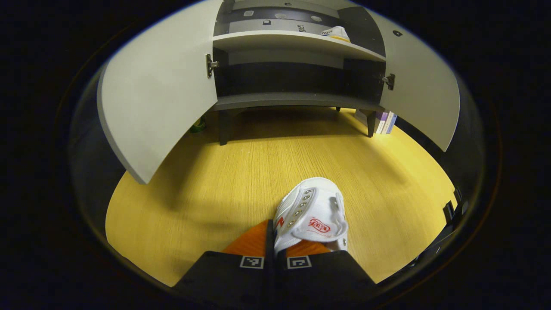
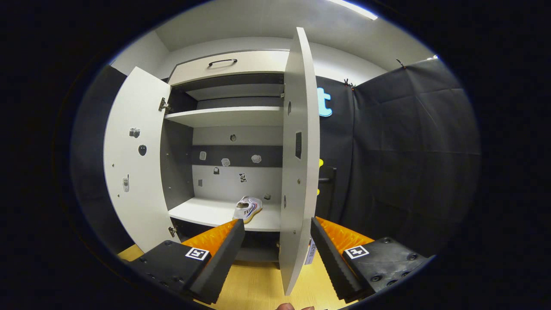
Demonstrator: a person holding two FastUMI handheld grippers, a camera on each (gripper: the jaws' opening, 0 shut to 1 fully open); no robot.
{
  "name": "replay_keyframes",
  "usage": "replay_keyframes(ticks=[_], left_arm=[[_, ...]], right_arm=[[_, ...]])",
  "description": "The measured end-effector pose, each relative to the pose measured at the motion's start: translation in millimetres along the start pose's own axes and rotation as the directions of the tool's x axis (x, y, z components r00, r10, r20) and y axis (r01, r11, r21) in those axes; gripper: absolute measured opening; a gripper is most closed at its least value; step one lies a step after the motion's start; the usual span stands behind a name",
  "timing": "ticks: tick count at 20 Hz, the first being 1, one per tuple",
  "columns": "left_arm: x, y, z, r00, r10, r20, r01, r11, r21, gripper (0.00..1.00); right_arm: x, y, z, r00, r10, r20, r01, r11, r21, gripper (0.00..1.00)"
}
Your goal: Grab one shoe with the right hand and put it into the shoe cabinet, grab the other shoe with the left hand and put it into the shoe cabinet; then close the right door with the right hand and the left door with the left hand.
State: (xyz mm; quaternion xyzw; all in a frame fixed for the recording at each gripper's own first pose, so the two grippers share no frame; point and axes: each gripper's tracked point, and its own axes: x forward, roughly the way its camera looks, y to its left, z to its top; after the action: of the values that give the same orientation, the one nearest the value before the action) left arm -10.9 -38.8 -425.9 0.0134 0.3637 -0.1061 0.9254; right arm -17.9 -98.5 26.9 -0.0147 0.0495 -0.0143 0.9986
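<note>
White canvas shoe [image 1: 312, 215] is pinched in my left gripper [image 1: 274, 249], toe toward the cabinet shelf [image 1: 297, 100] at twelve o'clock; right gripper [image 2: 277, 241] gapes.

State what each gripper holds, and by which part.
The left gripper is shut on the white shoe, pinching its near end. The right gripper holds nothing: its jaws stand open on either side of the right door's edge.

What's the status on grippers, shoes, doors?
Left gripper shut on white shoe above floor. Right gripper open, straddling right door edge. Other shoe on cabinet shelf. Both doors open.
</note>
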Motion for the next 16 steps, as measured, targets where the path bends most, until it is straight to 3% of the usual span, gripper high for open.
replay_keyframes(ticks=[7, 10, 16], left_arm=[[-63, -7, 71, 0.996, 0.03, 0.086, -0.021, 0.995, -0.1, 0.05], [-92, -10, 118, 0.989, 0.066, 0.133, -0.04, 0.982, -0.185, 0.05], [-121, -15, 218, 0.978, 0.106, 0.182, -0.058, 0.966, -0.25, 0.05]], right_arm=[[-8, -21, -9, 1.0, -0.011, -0.006, 0.011, 1.0, 0.003, 0.98], [-9, -30, -17, 1.0, -0.013, -0.025, 0.014, 0.999, 0.032, 0.98], [-11, -55, -33, 0.998, -0.024, -0.054, 0.029, 0.995, 0.095, 0.98]])
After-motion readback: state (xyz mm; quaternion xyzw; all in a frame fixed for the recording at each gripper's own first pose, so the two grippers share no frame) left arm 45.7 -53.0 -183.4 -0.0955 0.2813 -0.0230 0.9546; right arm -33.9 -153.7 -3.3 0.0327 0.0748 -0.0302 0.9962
